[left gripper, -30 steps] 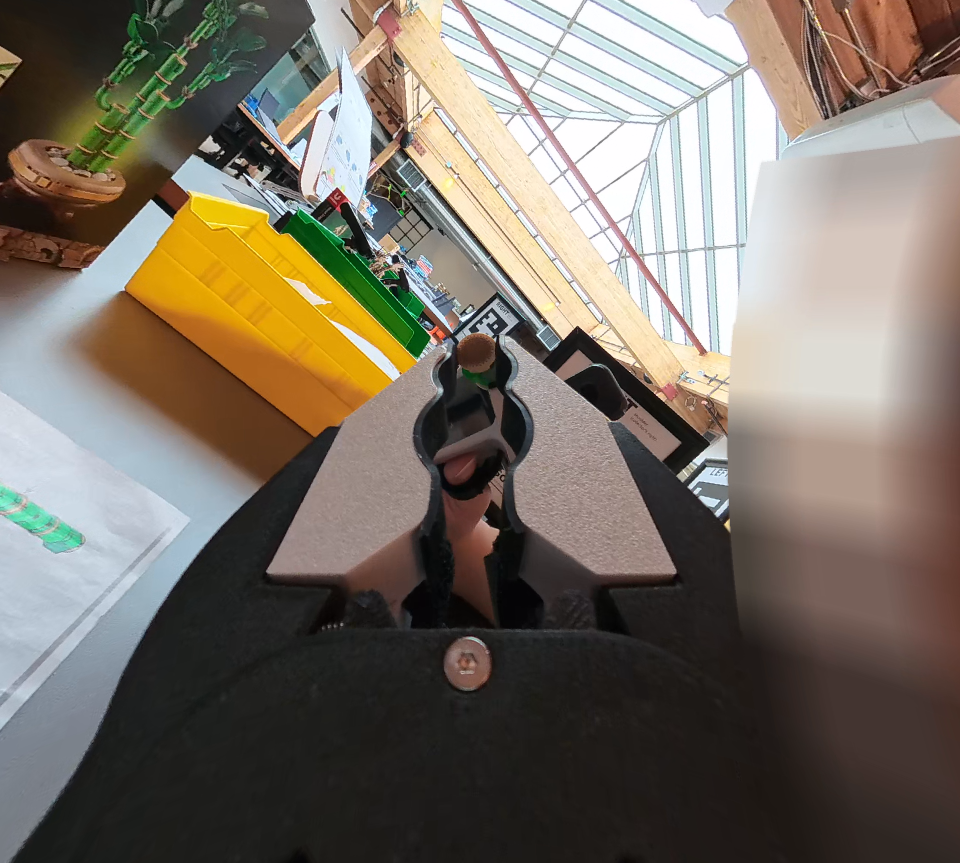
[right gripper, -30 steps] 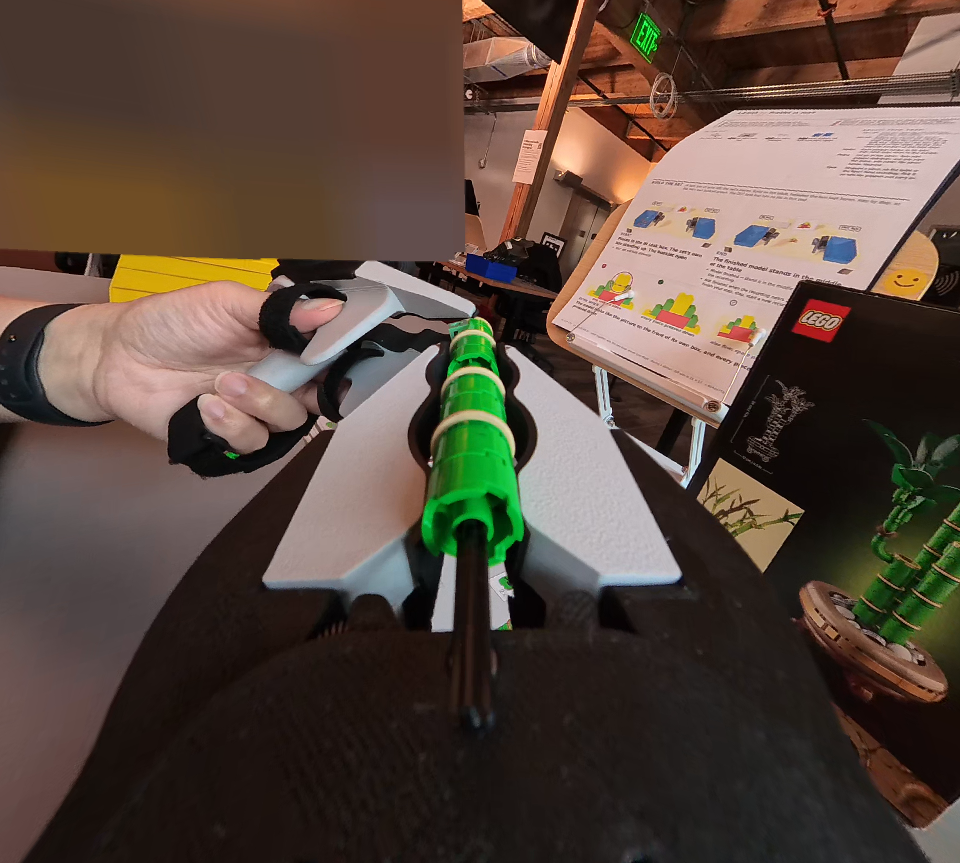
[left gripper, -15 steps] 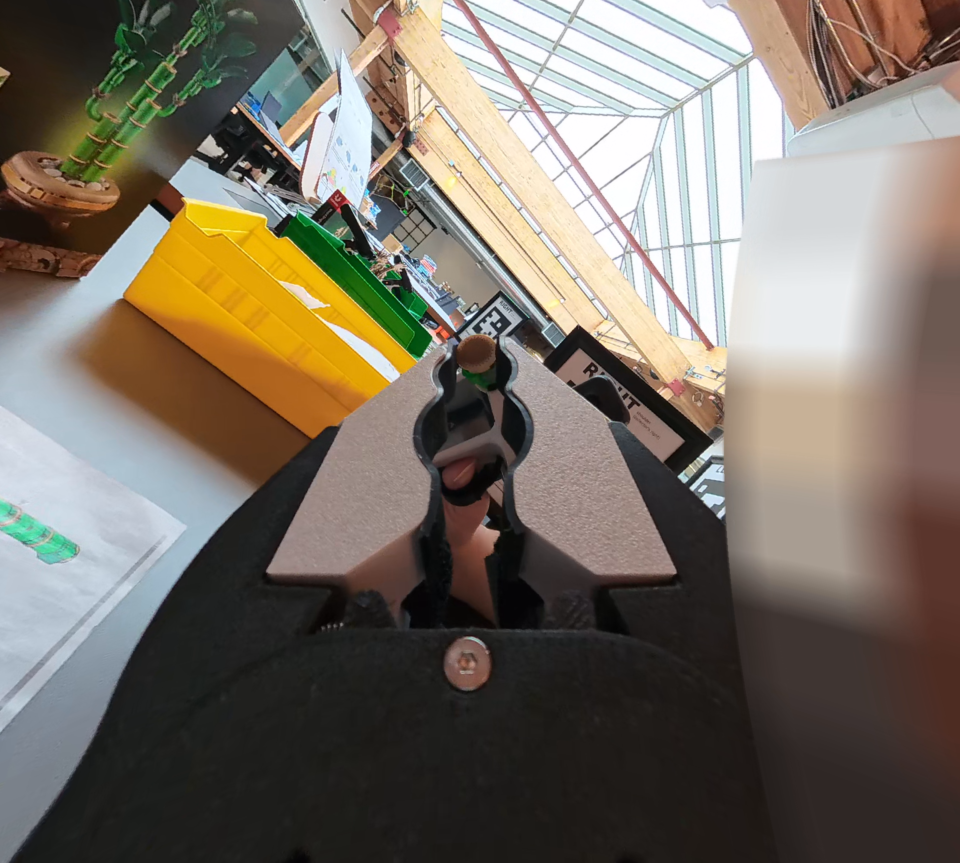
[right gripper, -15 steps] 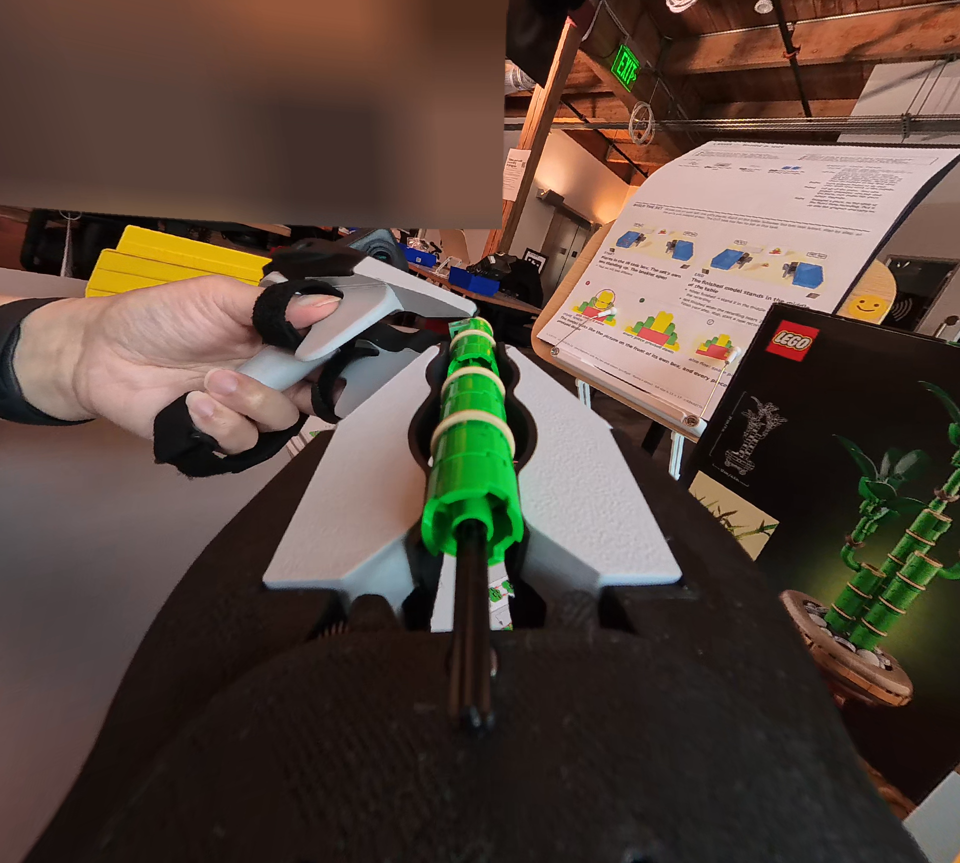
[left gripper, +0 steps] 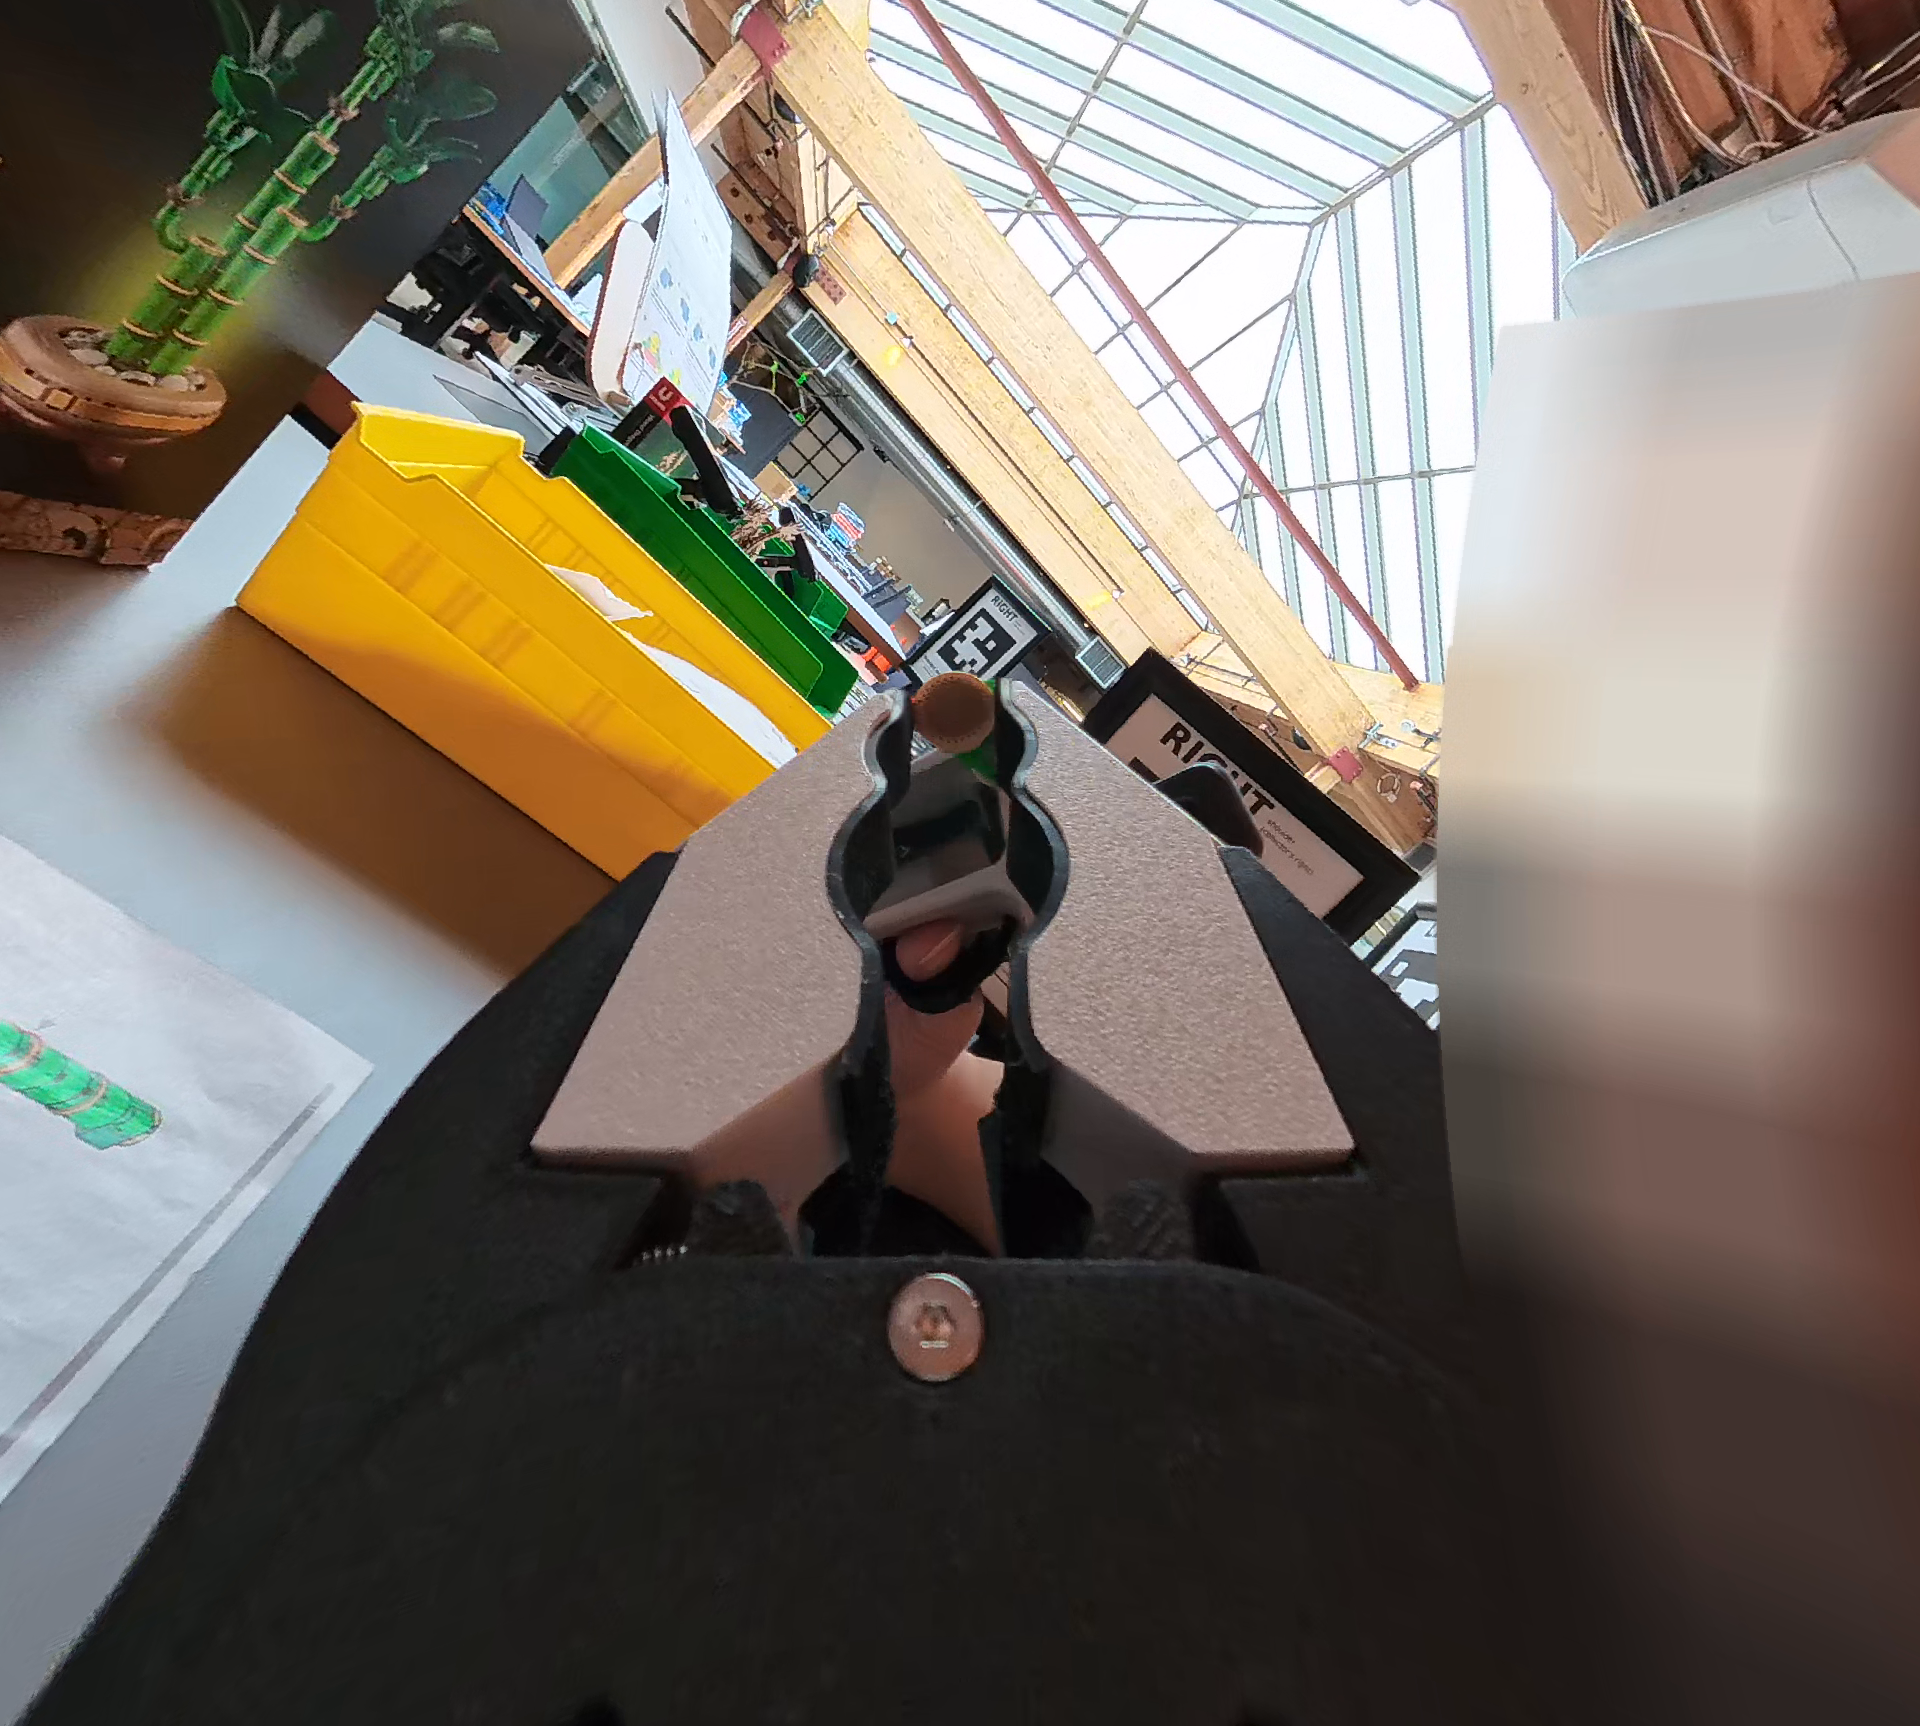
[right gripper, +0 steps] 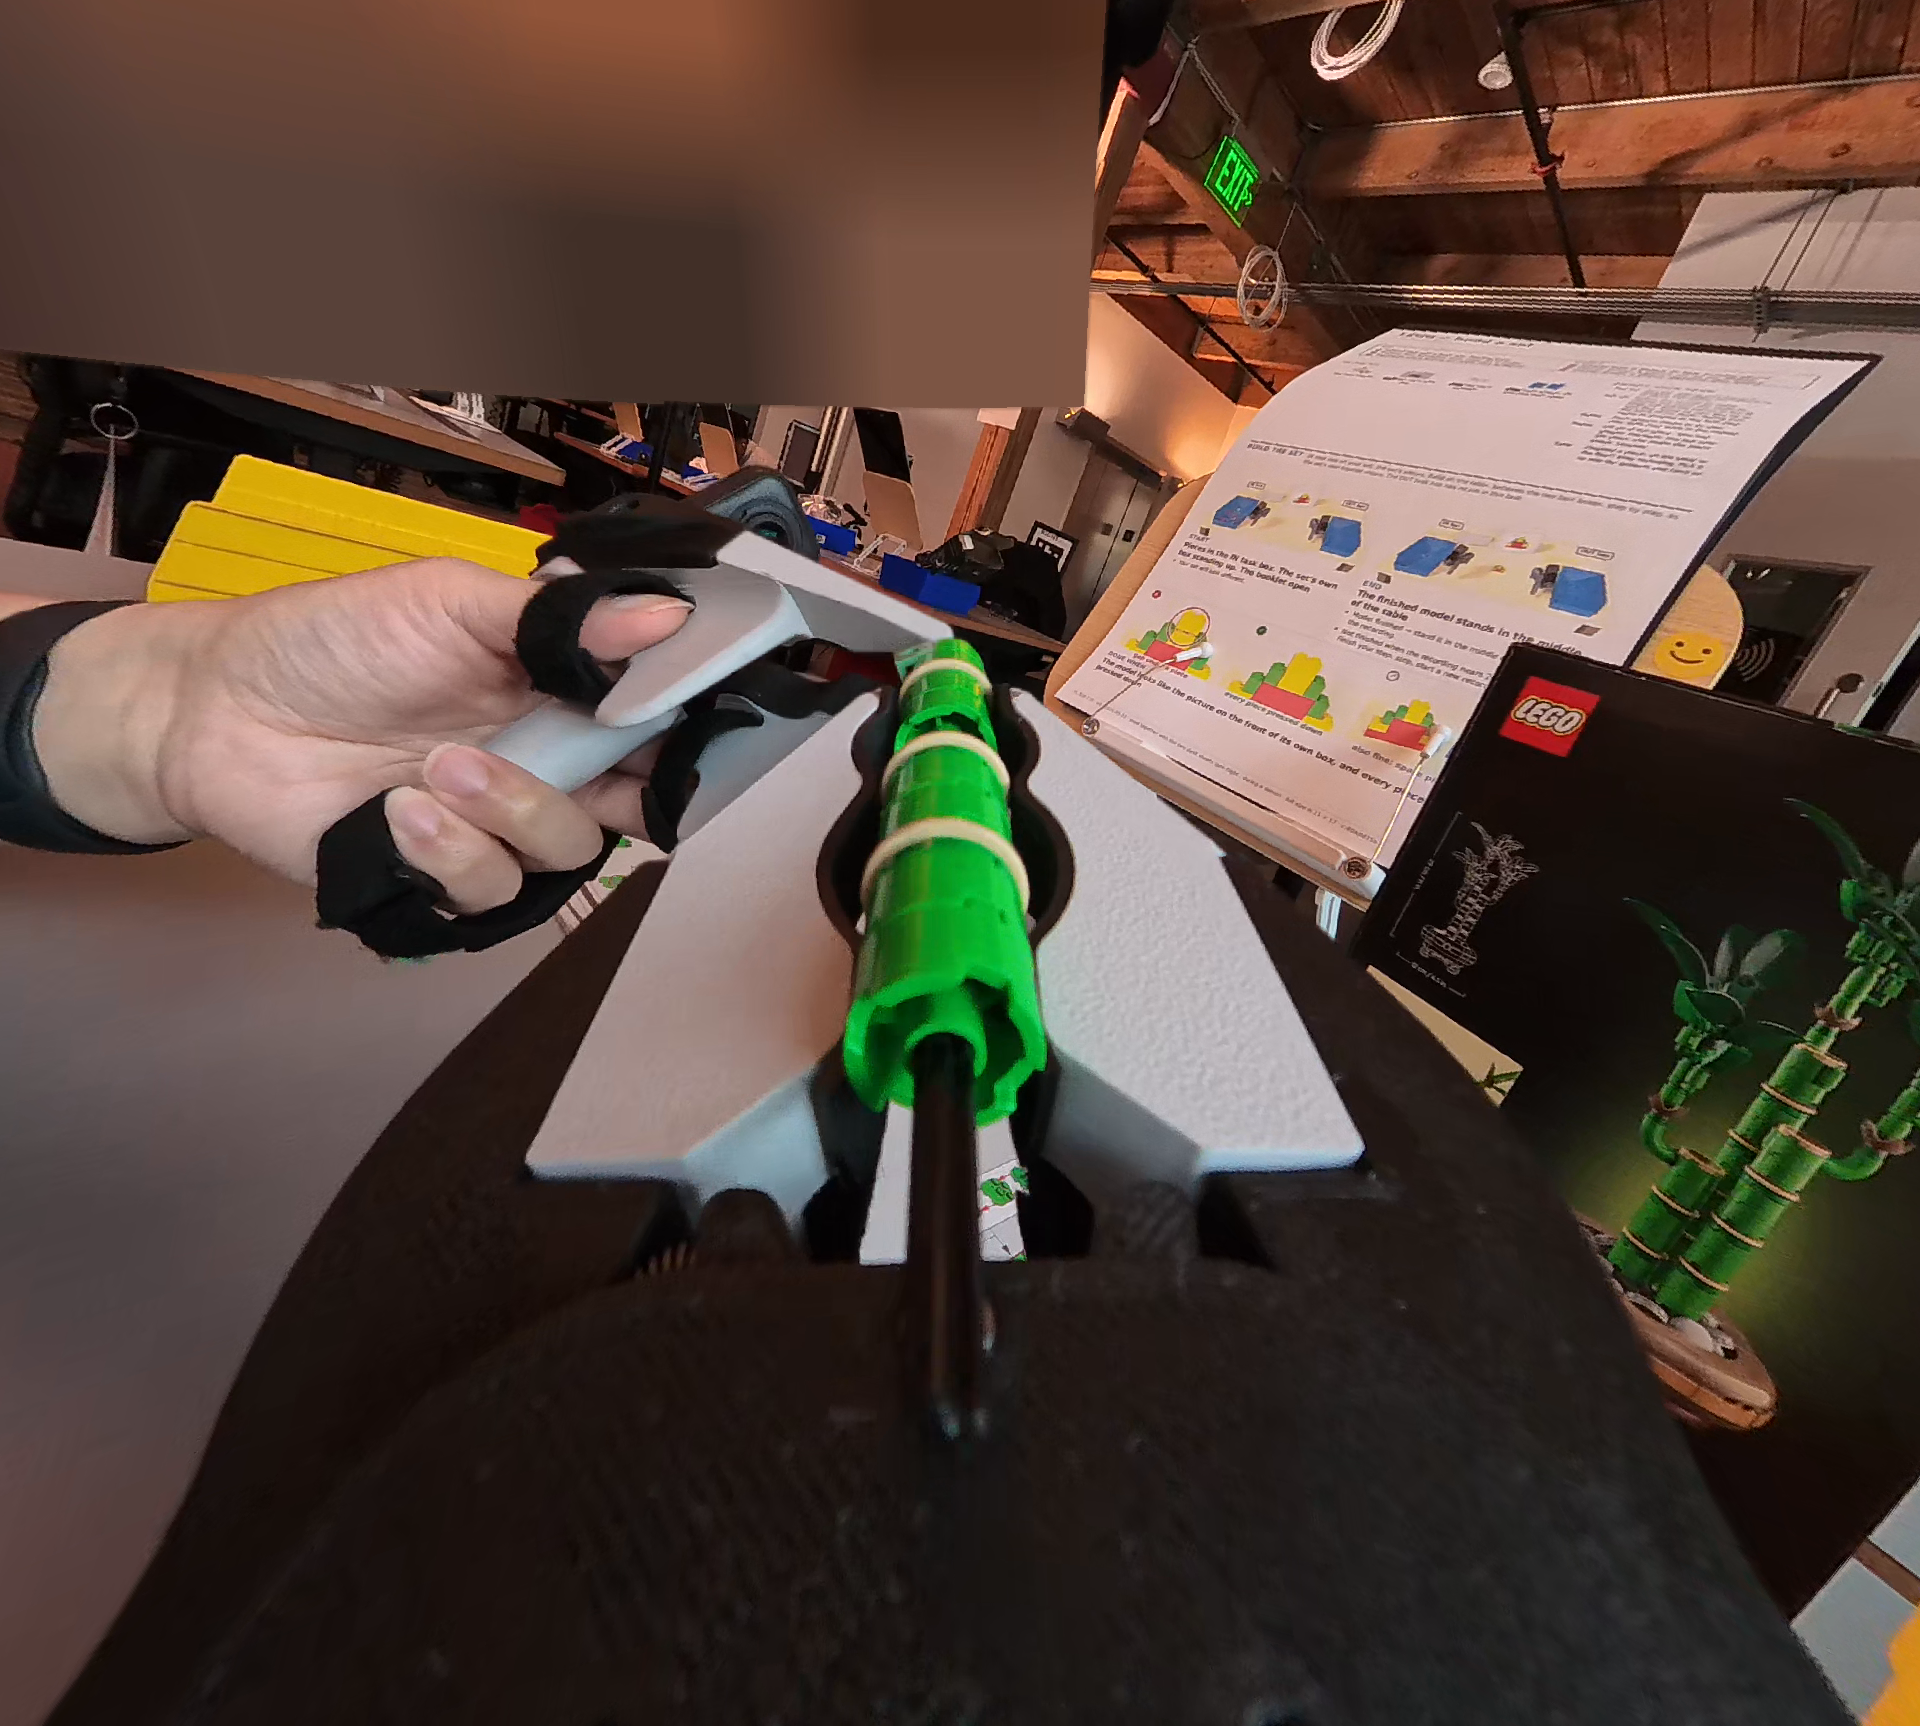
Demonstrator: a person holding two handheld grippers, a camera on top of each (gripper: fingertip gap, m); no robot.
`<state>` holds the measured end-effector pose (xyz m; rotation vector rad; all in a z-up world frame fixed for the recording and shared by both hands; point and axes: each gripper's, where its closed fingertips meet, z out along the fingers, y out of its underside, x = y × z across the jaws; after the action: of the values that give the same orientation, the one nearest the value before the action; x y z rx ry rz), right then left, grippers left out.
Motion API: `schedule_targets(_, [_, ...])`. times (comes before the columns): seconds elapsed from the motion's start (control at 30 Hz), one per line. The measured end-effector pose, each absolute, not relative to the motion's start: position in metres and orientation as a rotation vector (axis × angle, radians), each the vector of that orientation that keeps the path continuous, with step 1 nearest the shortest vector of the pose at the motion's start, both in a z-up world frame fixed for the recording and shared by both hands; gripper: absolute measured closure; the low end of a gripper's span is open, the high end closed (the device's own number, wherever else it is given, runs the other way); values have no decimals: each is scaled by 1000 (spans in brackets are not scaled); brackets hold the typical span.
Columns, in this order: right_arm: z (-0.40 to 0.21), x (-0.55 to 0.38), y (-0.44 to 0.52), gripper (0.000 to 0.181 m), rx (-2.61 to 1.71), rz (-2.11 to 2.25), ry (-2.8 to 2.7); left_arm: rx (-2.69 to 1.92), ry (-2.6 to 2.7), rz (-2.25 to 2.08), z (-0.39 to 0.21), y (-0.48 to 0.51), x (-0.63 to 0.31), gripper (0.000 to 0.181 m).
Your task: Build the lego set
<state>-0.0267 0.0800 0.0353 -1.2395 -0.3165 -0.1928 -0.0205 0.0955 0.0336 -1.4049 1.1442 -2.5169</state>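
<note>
My right gripper (right gripper: pixel 945 702) is shut on a bright green bamboo stalk (right gripper: pixel 948 855) with tan rings, threaded on a black axle (right gripper: pixel 951 1261) that points back at the camera. My left gripper (left gripper: pixel 954 706) is shut on a small tan round piece (left gripper: pixel 956 712), with a bit of green just behind it. In the right wrist view the left gripper (right gripper: pixel 727 627), held in a hand (right gripper: pixel 312 700), has its tip at the far end of the stalk. Both are held up in the air.
The black set box with the bamboo picture (right gripper: pixel 1683 949) stands to the right, also in the left wrist view (left gripper: pixel 208 118). A yellow bin (left gripper: pixel 488 606) and a green bin (left gripper: pixel 717 554) sit on the grey table (left gripper: pixel 208 793). An instruction sheet (left gripper: pixel 114 1105) lies nearby; an instruction board (right gripper: pixel 1455 596) stands behind.
Both grippers keep their grip. The two views have drifted a little, and the hand with the left gripper sits slightly further left and higher in the right wrist view.
</note>
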Motion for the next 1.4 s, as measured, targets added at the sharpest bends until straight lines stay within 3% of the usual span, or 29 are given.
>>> schedule_targets(1.4, [35, -34, 78, 165, -1230, -98, -383, -1386, 1308, -2601, 37, 86, -32, 171])
